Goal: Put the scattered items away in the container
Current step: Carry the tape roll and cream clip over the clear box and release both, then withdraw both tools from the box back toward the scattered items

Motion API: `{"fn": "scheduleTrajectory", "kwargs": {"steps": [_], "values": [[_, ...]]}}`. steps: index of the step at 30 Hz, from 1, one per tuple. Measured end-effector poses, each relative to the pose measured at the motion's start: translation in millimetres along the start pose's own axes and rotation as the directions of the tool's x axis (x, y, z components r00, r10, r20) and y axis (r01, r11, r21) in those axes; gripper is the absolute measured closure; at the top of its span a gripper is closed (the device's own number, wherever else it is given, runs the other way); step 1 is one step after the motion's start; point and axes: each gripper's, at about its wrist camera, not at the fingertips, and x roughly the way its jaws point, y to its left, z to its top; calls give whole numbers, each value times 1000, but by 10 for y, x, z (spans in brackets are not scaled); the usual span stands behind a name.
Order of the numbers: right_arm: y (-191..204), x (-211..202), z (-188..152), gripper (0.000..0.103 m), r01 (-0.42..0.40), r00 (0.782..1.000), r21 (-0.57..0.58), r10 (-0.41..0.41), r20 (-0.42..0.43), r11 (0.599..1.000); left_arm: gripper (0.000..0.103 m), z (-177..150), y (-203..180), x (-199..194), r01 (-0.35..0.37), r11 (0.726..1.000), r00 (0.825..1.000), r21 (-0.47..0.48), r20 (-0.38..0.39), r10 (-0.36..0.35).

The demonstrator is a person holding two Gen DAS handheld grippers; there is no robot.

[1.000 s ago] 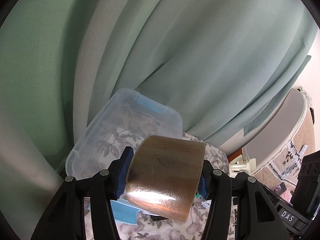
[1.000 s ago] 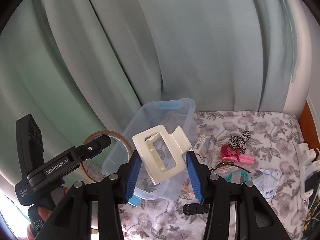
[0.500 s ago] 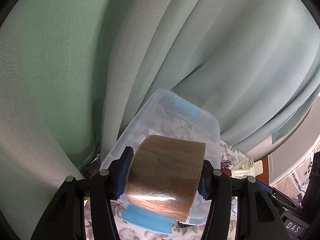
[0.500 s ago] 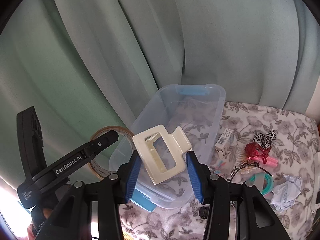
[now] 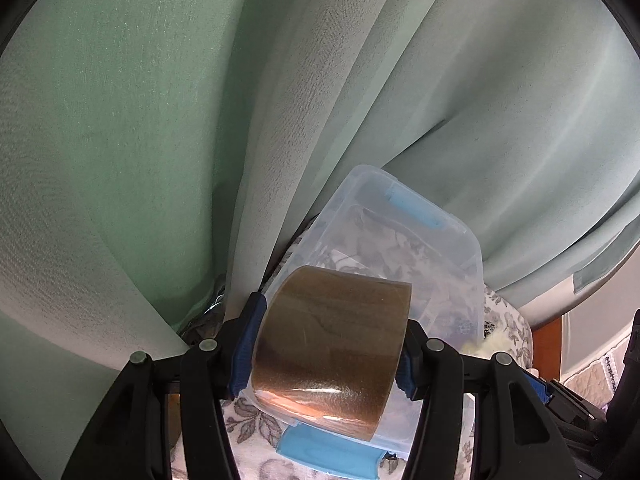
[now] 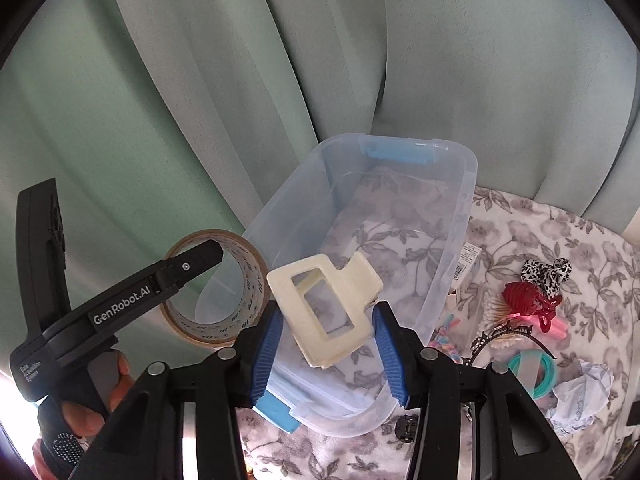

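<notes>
Container [image 6: 460,216], a clear plastic bin with blue latches, sits larger and more central in both wrist views than a second ago, and both grippers have tipped down toward it. In the left wrist view it has slid from the lower left to the lower centre. The left gripper [image 5: 332,346] remains clamped on a roll of brown packing tape [image 5: 332,344], its blue pads pressing the roll's two flat sides, low in the frame in front of the bin. The right gripper [image 6: 326,322] likewise keeps its pinch on a cream hair claw clip [image 6: 320,300], held tilted over the near end of the bin at lower centre. More of the bin's floor now shows.

The bin rests on a grey floral cloth [image 6: 560,240], with pale green curtains [image 6: 240,80] filling the top of both views. At the right of the right wrist view lie the scattered items [image 6: 528,300]: a spotted scrunchie, a red clip, cotton swabs, a teal ring and crumpled paper.

A hand [image 6: 92,392] on the left gripper's handle is partly cut off at lower left. The small things under the red clip blur together.
</notes>
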Motion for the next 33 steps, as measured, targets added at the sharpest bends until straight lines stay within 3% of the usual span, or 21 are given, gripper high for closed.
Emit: {"fn": "scheduleTrajectory", "kwargs": {"steps": [4, 6, 13, 24, 27, 33], "values": [[24, -4, -3, 51, 1, 1000, -14, -1, 2, 1000, 44, 13, -19, 12, 7, 1000, 1000, 0, -12, -7], [23, 5, -3, 45, 4, 1000, -13, -4, -2, 1000, 42, 11, -26, 14, 21, 1000, 1000, -1, -17, -21], [6, -9, -21, 34, -5, 1000, -11, 5, 2, 1000, 23, 28, -93, -41, 36, 999, 999, 12, -4, -36], [-49, -59, -63, 25, -5, 1000, 1, 5, 10, 1000, 12, 27, -187, -64, 11, 999, 1000, 50, 12, -11], [-52, -90, -79, 13, -3, 1000, 5, 2, 19, 1000, 11, 28, -219, -77, 1, 998, 1000, 59, 19, -2], [-86, -156, -101, 0, -2, 999, 14, 1, 43, 1000, 4, 35, -261, -100, -16, 997, 999, 76, 40, 12]]}}
